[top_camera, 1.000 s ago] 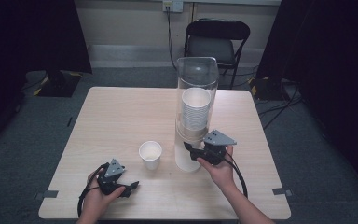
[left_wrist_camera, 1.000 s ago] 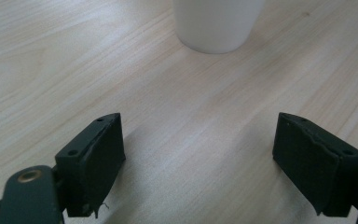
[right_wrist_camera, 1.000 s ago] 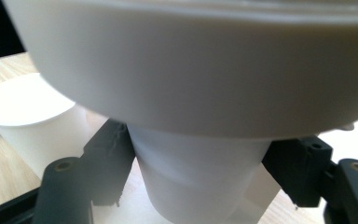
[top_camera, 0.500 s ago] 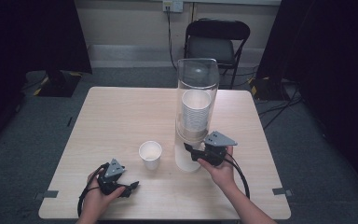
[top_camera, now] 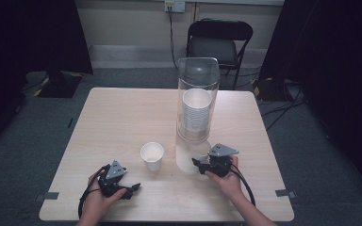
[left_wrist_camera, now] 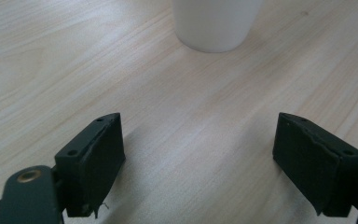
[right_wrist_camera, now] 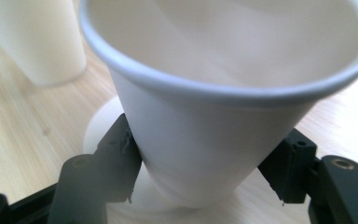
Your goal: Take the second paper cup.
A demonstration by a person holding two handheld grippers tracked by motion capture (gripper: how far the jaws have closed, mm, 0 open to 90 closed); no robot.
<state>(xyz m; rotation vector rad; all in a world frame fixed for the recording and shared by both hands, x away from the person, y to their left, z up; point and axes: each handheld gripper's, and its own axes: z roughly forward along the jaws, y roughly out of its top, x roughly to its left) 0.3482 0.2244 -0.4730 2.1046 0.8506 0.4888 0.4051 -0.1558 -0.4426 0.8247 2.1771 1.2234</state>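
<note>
One paper cup had already been set upright on the tabletop, near the clear cup dispenser. A second paper cup was clamped low on its wall by the right claw, whose jaws had just been closing, at the dispenser's base. The left claw was held wide open and empty, low over bare wood before the standing cup. A stack of cups was left inside the tube, so the task was judged barely begun.
</note>
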